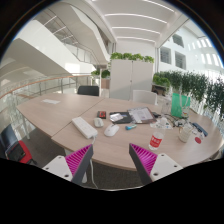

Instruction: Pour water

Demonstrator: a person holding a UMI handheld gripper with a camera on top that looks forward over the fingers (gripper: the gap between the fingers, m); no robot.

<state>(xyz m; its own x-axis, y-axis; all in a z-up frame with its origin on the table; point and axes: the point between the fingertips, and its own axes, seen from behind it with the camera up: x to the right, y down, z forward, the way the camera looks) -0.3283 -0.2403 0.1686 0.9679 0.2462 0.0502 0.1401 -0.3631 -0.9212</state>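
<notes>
Hand-held gripper [111,162] raised above the near edge of the counter [60,112], fingers spread apart, nothing between them. Magenta pads [80,160] face each other across an empty gap.

Landmark: the green bottle [177,104], upright on the counter, beyond the fingers and to their right, well apart from them.

Relative to the green bottle:
- Red-capped clear bottle [158,136] stands nearer the gripper, just ahead of the right finger, not touching it.
- White cup [187,132] sits near the bottle's base, on the gripper side.
- Dark book [121,117] lies flat to its left, towards the counter's middle.
- White mouse-like item [111,129] lies further left, just in front of the book; a long white box [85,127] further left again.
- Black chair [89,90] stands far to its left, behind the counter.
- Row of plants [205,88] stands behind it.
</notes>
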